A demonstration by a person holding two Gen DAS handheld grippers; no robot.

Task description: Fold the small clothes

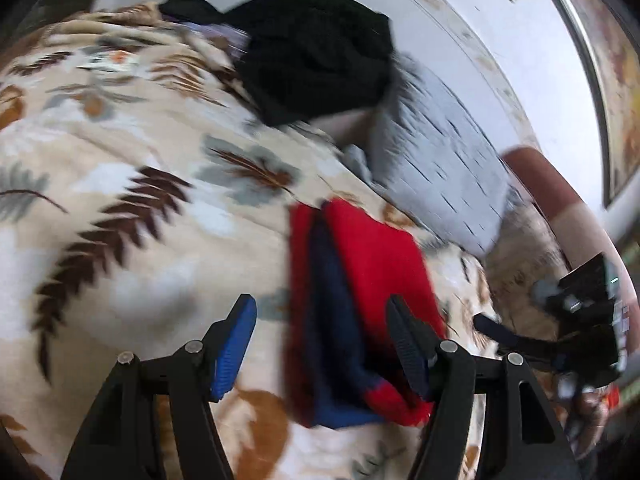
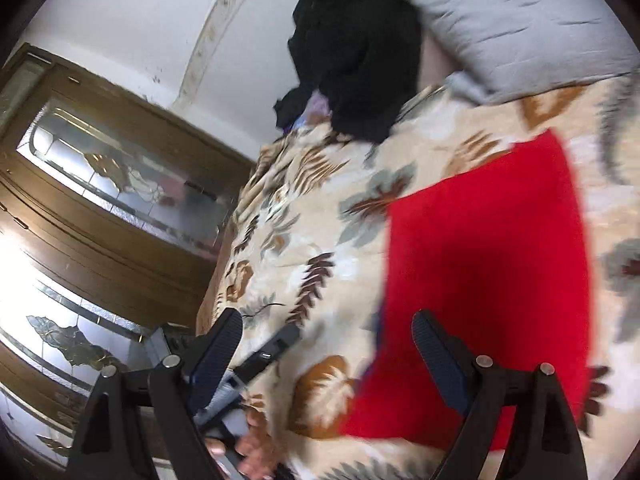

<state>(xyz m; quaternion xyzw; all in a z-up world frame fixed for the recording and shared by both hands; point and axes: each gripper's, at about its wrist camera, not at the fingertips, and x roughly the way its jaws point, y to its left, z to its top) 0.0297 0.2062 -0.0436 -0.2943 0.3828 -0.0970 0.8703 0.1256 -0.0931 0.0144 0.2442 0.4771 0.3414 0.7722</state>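
The left gripper [image 1: 322,334] hangs over the bed with its jaws spread wide. Nothing is pinched between them. The blue-padded finger [image 1: 234,352] stands over the bare leaf-print blanket [image 1: 120,152]; the dark finger [image 1: 408,344] lies against or just above the right part of the red and blue garment [image 1: 360,280], and contact cannot be confirmed because of motion blur.

The right gripper [image 2: 326,346] also has its jaws spread wide and holds nothing. Its right-hand finger [image 2: 438,356] stands over the lower left part of the red garment; its left-hand finger [image 2: 218,348] is off the garment, near the edge of the bed.

The garment lies folded on the blanket. In the left wrist view a dark blue layer shows between red layers; in the right wrist view only the flat red face [image 2: 488,264] shows.

A black pile of clothes [image 1: 316,56] lies further up the bed, well apart from the red garment. A grey pillow [image 1: 440,160] lies beside the black pile. A wooden door with patterned glass [image 2: 112,176] stands beyond the bed in the right wrist view.
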